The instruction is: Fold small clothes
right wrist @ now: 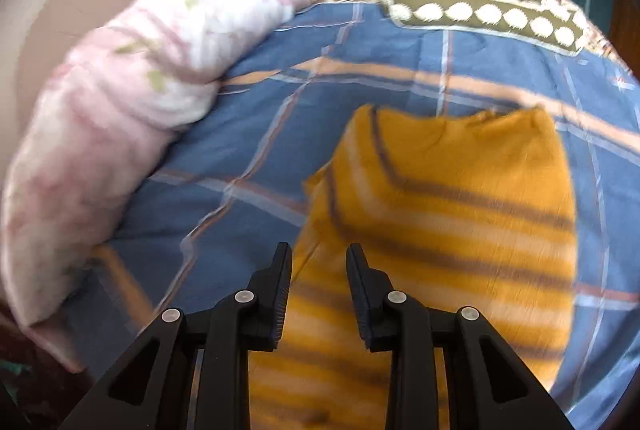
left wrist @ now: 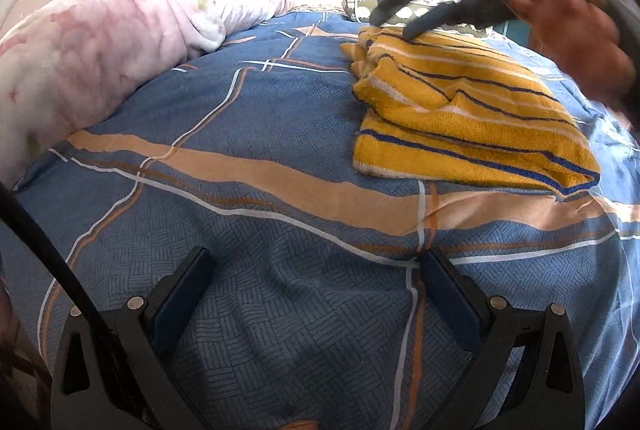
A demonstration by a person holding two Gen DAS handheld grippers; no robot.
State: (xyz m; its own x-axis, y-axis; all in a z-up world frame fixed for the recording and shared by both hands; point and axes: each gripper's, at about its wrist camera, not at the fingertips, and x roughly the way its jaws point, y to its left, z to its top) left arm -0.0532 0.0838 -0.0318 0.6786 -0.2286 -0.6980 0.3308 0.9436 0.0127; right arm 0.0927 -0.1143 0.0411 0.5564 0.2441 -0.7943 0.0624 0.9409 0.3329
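Left view only: hand (left wrist: 576, 30); right view only: dotted cushion (right wrist: 484, 14).

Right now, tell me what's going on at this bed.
A person is folding a yellow striped garment on the blue patterned bedspread. It already lies folded over. The right tool is down at its far edge, fingers narrowly apart, nothing visibly pinched. The left tool hangs wide open over bare bedspread, holding nothing.

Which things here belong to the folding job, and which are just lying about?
Job: yellow striped cloth; right hand-held gripper; left hand-held gripper.
Lying about: pink quilt; spotted olive cushion; blue bedspread.
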